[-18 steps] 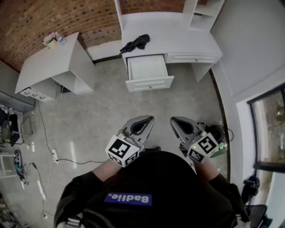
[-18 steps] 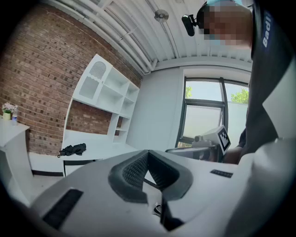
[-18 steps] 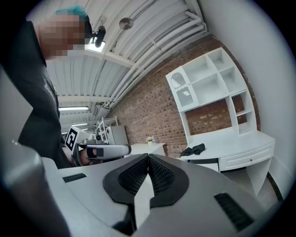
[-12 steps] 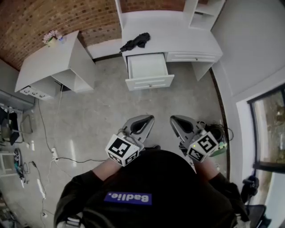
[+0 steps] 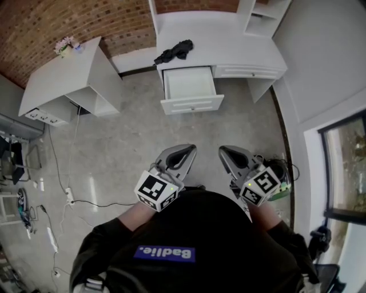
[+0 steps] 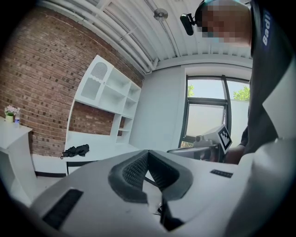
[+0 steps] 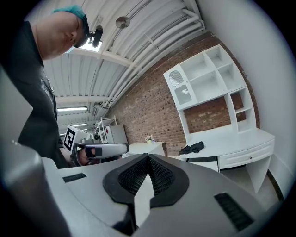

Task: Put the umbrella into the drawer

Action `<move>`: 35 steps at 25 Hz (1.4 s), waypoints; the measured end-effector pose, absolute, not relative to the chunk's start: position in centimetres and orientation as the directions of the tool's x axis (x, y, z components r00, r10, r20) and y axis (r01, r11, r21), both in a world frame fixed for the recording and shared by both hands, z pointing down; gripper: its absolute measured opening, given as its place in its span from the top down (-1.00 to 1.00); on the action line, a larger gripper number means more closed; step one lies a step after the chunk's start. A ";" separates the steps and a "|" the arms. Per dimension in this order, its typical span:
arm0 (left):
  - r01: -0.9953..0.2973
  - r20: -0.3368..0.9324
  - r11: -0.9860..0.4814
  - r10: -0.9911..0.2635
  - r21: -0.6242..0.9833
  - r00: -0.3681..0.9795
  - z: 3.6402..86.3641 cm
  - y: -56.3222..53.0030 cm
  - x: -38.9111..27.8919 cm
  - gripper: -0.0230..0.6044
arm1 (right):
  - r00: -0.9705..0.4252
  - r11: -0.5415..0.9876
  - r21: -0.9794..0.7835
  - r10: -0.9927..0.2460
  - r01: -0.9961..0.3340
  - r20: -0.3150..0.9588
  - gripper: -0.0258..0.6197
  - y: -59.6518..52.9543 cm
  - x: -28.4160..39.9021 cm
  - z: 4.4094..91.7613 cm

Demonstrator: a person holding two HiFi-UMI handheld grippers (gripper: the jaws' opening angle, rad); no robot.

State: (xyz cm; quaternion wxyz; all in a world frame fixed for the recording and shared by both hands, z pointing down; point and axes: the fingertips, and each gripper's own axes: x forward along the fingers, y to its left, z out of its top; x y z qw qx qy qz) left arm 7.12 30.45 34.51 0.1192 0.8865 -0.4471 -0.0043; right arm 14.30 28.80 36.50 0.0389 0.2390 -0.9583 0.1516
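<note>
A folded black umbrella (image 5: pixel 174 52) lies on the left part of the white desk (image 5: pixel 240 48), just behind the drawer (image 5: pixel 189 91), which stands pulled out and looks empty. The umbrella (image 6: pixel 76 150) shows far off in the left gripper view, and the umbrella (image 7: pixel 192 148) likewise in the right gripper view. My left gripper (image 5: pixel 189 149) and right gripper (image 5: pixel 222 151) hover side by side close to my body, far short of the desk. Both are shut with nothing between the pads.
A second white desk (image 5: pixel 63 80) with a small flower pot (image 5: pixel 67 49) stands at the left. Cables and a power strip (image 5: pixel 70 200) lie on the grey floor at the left. A white shelf unit (image 5: pixel 264 14) rises at the desk's right end; a window (image 5: pixel 346 166) is at the right.
The desk and drawer sit slightly higher in the head view than before. Both grippers stay shut and in about the same place.
</note>
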 end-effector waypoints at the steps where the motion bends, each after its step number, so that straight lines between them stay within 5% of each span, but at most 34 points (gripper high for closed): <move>1: -0.794 0.098 -0.569 -0.796 0.212 0.597 34.6 30.1 6.9 0.93 | -0.882 0.839 -0.272 -0.448 -0.472 0.149 0.83 28.5 14.3 36.6; 35: -0.714 0.125 -0.679 -0.704 0.170 0.699 36.6 -0.4 -10.0 0.92 | -0.756 0.718 -0.237 -0.621 -0.655 0.209 0.83 0.8 0.3 36.5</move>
